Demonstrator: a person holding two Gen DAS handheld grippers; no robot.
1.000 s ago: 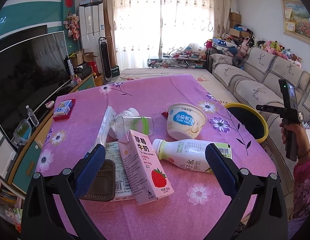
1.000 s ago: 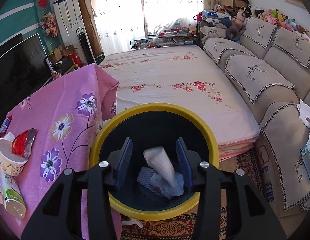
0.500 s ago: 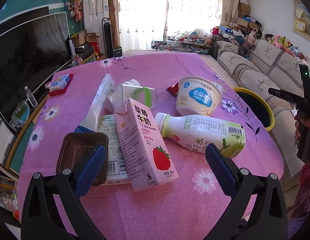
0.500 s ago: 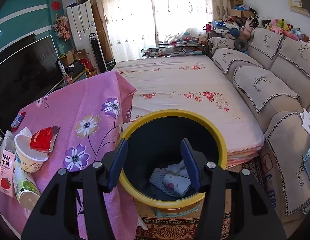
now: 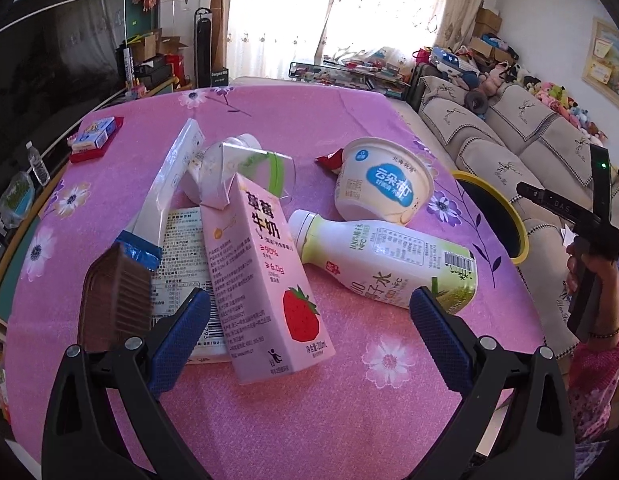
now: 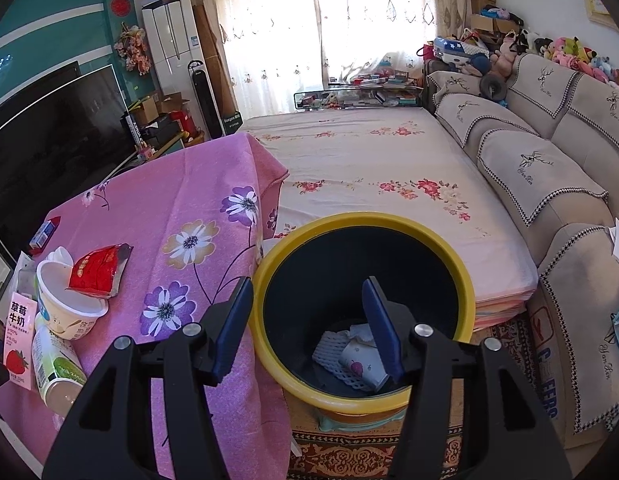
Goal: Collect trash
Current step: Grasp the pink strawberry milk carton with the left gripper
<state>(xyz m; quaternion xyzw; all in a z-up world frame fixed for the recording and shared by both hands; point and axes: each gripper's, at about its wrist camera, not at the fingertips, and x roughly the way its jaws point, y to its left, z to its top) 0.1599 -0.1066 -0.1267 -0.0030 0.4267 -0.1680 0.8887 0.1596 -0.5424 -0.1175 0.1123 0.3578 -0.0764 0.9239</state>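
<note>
The left gripper [image 5: 309, 324] has come down closer over the strawberry milk carton [image 5: 265, 276] — while the right gripper [image 6: 309, 330], its jaws now spread wider and empty, has drawn back above the yellow-rimmed bin [image 6: 465, 280] where the dropped paper cup [image 6: 363, 364] lies.

pink carton [image 5: 265, 276] lay flat at table centre, bottle [image 5: 383, 262] at 3 o'clock, bowl [image 5: 383, 184] at 1, upturned.

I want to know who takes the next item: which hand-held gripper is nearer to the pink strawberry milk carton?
Left. The left hand-held gripper hangs open directly over the strawberry milk carton. The right hand-held gripper is open above the yellow-rimmed bin, beside the table.
</note>
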